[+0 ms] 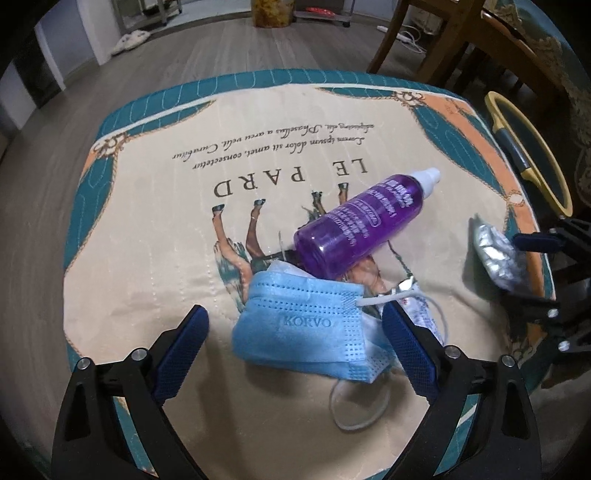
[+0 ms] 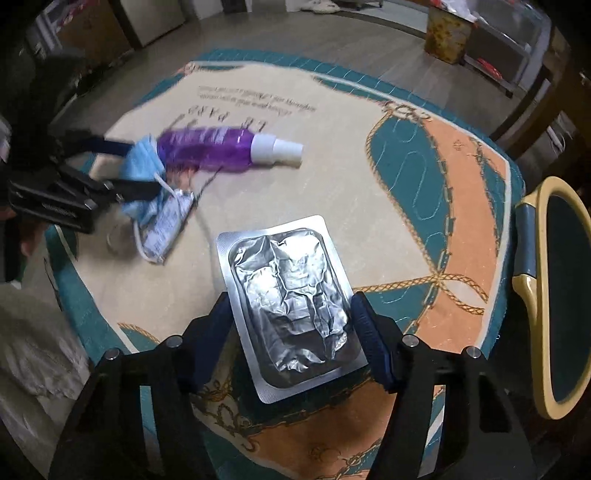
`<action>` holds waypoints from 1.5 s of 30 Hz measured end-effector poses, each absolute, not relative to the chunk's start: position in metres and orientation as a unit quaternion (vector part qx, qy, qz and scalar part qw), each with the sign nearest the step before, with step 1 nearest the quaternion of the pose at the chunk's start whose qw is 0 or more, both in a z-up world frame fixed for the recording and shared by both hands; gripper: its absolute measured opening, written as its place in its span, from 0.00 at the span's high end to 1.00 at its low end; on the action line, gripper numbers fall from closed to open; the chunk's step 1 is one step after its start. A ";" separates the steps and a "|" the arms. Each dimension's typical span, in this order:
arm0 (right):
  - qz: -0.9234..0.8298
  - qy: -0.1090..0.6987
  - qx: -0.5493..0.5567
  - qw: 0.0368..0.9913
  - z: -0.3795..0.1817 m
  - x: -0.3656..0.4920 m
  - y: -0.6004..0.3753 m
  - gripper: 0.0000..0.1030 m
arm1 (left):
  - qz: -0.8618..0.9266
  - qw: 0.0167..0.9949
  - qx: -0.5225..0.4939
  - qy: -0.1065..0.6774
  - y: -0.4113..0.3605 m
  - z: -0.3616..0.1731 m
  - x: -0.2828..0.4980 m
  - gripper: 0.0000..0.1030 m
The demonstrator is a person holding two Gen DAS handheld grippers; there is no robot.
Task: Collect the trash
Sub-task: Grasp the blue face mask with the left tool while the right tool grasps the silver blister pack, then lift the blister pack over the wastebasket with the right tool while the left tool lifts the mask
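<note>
— Silver foil blister pack at six o'clock on the counter, between the right gripper jaws, half spread, the pads close beside its edges.

— And the left gripper?

— Jaws wide, straddling the blue face mask, no grip. Purple bottle lies just beyond, toward one o'clock.

A mat lies on the floor. In the left wrist view, a face mask lies on the mat, between the two fingers of the left gripper. A bottle lies on its side at 1 o'clock from the mask, its bottom end touching it. A foil pack lies at 3 o'clock from the bottle, between the right gripper's fingers. A chair stands behind the mat at 1 o'clock.
</note>
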State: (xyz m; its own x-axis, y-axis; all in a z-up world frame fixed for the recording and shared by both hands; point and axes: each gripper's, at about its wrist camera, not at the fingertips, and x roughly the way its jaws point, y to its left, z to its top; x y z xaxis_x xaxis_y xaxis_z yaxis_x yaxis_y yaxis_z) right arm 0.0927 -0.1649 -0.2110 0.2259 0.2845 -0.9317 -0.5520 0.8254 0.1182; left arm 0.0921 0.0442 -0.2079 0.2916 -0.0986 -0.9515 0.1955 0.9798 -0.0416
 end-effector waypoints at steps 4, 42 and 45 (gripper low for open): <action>0.274 0.553 -0.074 0.783 -0.197 0.099 -0.176 0.65 | -0.086 0.801 0.044 0.591 0.045 -0.209 0.094 0.29; 0.189 0.460 0.010 0.867 -0.108 0.099 -0.237 0.89 | -0.166 0.852 0.067 0.492 -0.003 -0.117 0.078 0.75; 0.184 0.448 0.026 0.875 -0.094 0.093 -0.245 0.89 | -0.173 0.858 0.053 0.481 -0.007 -0.108 0.077 0.75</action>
State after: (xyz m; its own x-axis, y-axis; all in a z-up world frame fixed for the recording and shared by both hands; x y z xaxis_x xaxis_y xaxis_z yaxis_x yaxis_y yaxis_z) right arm 0.0934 -0.2448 -0.0941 0.5312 0.3444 -0.7741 -0.2981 0.9312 0.2097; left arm 0.0772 -0.0075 -0.1078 0.4784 -0.2451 -0.8433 0.3475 0.9347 -0.0745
